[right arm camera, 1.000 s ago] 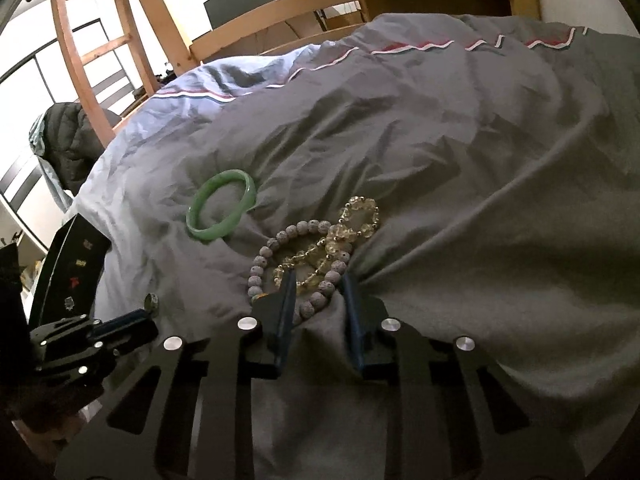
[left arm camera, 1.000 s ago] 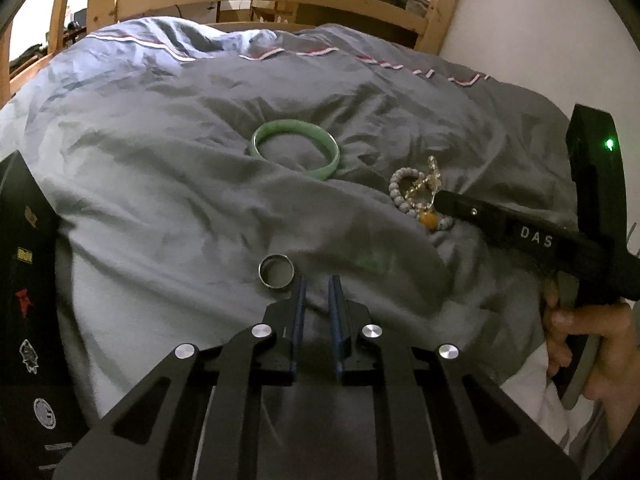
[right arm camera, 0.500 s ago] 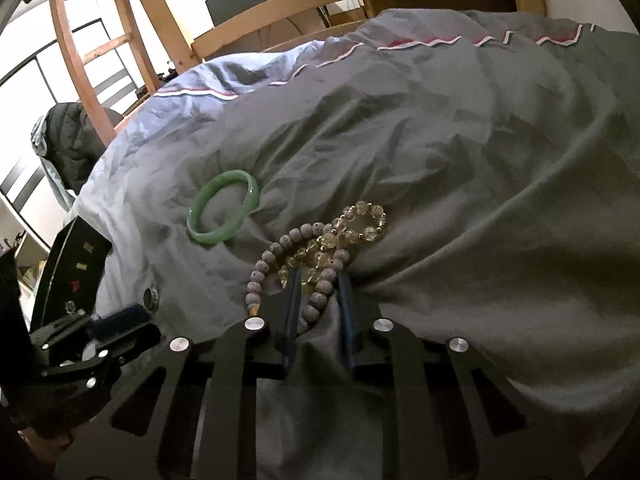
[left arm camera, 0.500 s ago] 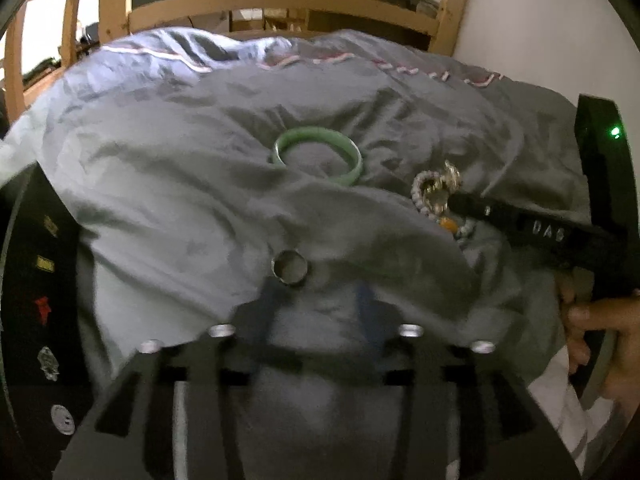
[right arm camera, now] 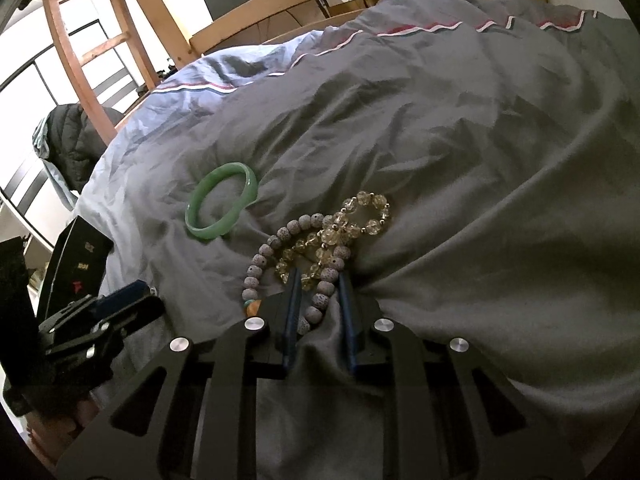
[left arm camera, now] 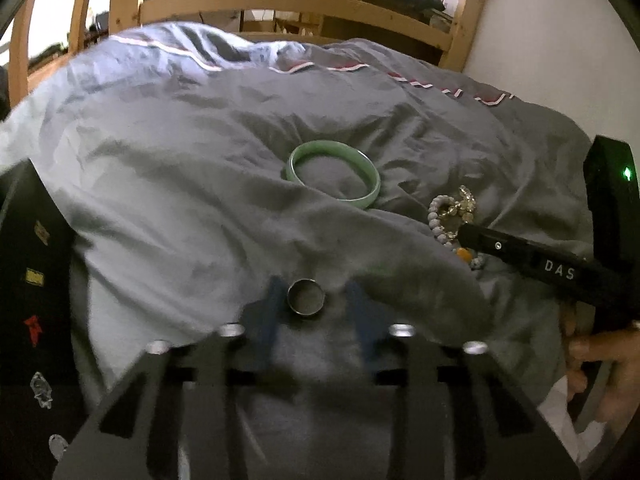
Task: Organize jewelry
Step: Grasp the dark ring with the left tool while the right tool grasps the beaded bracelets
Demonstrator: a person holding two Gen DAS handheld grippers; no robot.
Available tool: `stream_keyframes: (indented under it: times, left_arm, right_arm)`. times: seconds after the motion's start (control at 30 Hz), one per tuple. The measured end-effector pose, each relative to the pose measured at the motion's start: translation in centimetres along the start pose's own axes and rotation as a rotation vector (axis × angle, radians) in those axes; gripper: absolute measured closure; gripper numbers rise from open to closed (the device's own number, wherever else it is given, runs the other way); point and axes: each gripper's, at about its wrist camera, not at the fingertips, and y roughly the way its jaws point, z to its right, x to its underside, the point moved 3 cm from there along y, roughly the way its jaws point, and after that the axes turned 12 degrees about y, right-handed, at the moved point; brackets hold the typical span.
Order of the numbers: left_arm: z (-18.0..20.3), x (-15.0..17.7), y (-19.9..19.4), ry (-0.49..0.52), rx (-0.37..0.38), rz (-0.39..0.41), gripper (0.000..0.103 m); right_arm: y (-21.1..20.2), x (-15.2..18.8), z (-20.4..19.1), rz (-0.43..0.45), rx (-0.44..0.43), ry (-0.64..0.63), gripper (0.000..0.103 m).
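The left gripper is standing with jaws spread wide, the silver ring lying flat between them, closer to the left-hand finger, at lower centre of the frame. The right gripper is straddling a strand of the grey bead bracelet, jaws parted and not yet clenched. Above, the green bangle is lying on the grey duvet, beyond both.

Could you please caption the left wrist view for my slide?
Open left gripper straddles a silver ring on the grey duvet.
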Motion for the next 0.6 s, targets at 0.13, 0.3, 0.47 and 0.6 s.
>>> stream_keyframes:
  times: [0.13, 0.3, 0.47, 0.6]
  left_arm:
    - [-0.2, 0.1, 0.1, -0.01, 0.001, -0.003, 0.083]
    - [0.3, -0.1, 0.0, 0.012, -0.005, 0.001, 0.083]
    - [0.6, -0.2, 0.0, 0.024, -0.013, -0.003, 0.083]
    - [0.5, -0.2, 0.1, 0.024, -0.014, -0.008, 0.083]
  right_arm:
    - [-0.6, -0.1, -0.3, 0.019, -0.01, -0.006, 0.086]
    - [-1.9, -0.8, -0.6, 0.061, -0.039, 0.0, 0.089]
    - [-3.0, -1.3, -1.0, 0.09, -0.067, 0.001, 0.089]
    - [-1.4, -1.1, -0.1, 0.026, -0.013, 0.038, 0.086]
